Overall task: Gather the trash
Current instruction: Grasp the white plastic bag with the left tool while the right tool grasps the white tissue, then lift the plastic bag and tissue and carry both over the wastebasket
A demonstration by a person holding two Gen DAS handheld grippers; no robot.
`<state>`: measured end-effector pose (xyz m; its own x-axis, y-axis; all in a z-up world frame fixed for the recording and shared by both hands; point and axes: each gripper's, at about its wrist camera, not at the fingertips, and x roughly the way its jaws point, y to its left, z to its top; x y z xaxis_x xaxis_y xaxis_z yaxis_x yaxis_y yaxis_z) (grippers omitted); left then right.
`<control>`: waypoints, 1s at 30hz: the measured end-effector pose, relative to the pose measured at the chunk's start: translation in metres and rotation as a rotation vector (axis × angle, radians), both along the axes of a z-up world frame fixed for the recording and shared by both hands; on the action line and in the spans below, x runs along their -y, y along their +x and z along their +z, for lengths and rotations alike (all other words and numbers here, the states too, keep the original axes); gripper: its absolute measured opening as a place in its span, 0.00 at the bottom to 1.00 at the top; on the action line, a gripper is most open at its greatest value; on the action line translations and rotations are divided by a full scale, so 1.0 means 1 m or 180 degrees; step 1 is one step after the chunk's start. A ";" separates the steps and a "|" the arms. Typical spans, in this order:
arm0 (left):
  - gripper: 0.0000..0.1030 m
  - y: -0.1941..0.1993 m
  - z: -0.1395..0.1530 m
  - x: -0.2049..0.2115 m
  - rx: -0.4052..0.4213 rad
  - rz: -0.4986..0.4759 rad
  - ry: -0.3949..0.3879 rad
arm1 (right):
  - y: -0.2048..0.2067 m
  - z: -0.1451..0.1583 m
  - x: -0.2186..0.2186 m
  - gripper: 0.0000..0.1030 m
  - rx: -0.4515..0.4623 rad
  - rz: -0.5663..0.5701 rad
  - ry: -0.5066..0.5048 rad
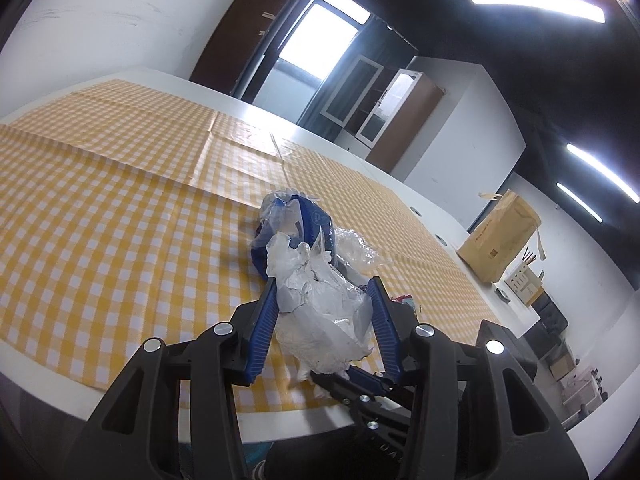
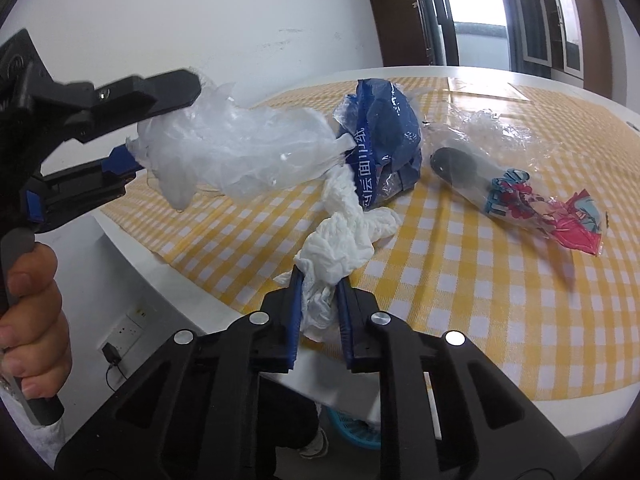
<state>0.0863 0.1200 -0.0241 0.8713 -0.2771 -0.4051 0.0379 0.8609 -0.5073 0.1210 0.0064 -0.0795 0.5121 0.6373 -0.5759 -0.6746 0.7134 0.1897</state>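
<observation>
White walls, a dark ceiling with strip lights and a bright window are seen behind a table (image 1: 352,148) laid with a yellow checked cloth (image 1: 120,200) in the left wrist view. A clear plastic bag (image 1: 320,312), crumpled, is clamped between the blue pads of the left gripper (image 1: 322,288), above the cloth. Just beyond it a blue wrapper (image 1: 312,224) lies on the cloth, with more clear film (image 1: 356,248) beside it. A brown paper bag (image 1: 500,236) stands at the far right edge of the table

From the right wrist view, the same cloth (image 2: 480,300) is seen over the white table (image 2: 160,280). A white tissue (image 2: 340,240), twisted, is pinched between the pads of the right gripper (image 2: 318,284); its far end rests on the cloth against the blue wrapper (image 2: 380,140). The left gripper (image 2: 132,132) is seen at the left, held by a hand (image 2: 32,312), its jaws closed on the plastic bag (image 2: 240,148), which hangs above the table edge. To the right a colourful printed packet (image 2: 536,208) in clear film lies on the cloth, apart from the wrapper. Under the table a blue basket (image 2: 352,428) is partly visible
</observation>
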 end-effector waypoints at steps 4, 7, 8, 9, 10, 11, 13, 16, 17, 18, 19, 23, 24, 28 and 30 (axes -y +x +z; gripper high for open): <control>0.43 -0.009 0.000 -0.001 0.0008 0.0031 0.0008 | -0.009 0.006 0.012 0.11 0.0093 -0.0029 -0.0024; 0.43 -0.016 0.002 -0.001 0.0016 0.0046 0.0010 | -0.016 0.011 0.025 0.11 0.0139 -0.0065 -0.0025; 0.43 -0.019 0.002 0.000 0.0021 0.0046 0.0013 | -0.019 0.013 0.029 0.11 0.0165 -0.0082 -0.0035; 0.43 -0.022 0.003 0.001 0.0029 0.0045 0.0021 | -0.023 0.016 0.033 0.11 0.0199 -0.0100 -0.0051; 0.43 -0.024 0.003 0.002 0.0034 0.0043 0.0027 | -0.026 0.017 0.037 0.11 0.0229 -0.0113 -0.0070; 0.43 -0.027 0.003 0.004 0.0039 0.0042 0.0035 | -0.029 0.019 0.041 0.11 0.0255 -0.0128 -0.0084; 0.43 -0.034 0.004 0.008 0.0047 0.0035 0.0055 | -0.037 0.022 0.050 0.11 0.0293 -0.0151 -0.0092; 0.43 -0.042 0.004 0.013 0.0053 0.0015 0.0080 | -0.043 0.029 0.061 0.11 0.0326 -0.0192 -0.0081; 0.43 -0.045 0.005 0.016 0.0054 0.0007 0.0092 | -0.046 0.031 0.065 0.11 0.0332 -0.0207 -0.0080; 0.43 -0.047 0.005 0.018 0.0054 0.0001 0.0101 | -0.048 0.033 0.068 0.11 0.0337 -0.0224 -0.0076; 0.43 -0.051 0.006 0.021 0.0056 -0.0006 0.0113 | -0.051 0.035 0.072 0.11 0.0344 -0.0235 -0.0068; 0.42 -0.063 0.007 0.031 0.0055 -0.0023 0.0205 | -0.063 0.040 0.085 0.11 0.0362 -0.0268 -0.0054; 0.42 -0.066 0.006 0.034 0.0051 -0.0032 0.0236 | -0.065 0.042 0.087 0.11 0.0363 -0.0274 -0.0056; 0.42 -0.078 0.003 0.046 0.0032 -0.0073 0.0335 | -0.079 0.044 0.097 0.11 0.0402 -0.0281 -0.0092; 0.42 -0.085 0.001 0.051 0.0016 -0.0103 0.0367 | -0.086 0.044 0.102 0.11 0.0402 -0.0286 -0.0093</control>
<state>0.0009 0.0691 -0.0233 0.8648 -0.2569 -0.4315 0.0689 0.9118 -0.4048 0.0353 -0.0959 -0.0350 0.6358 0.5696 -0.5209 -0.6251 0.7759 0.0855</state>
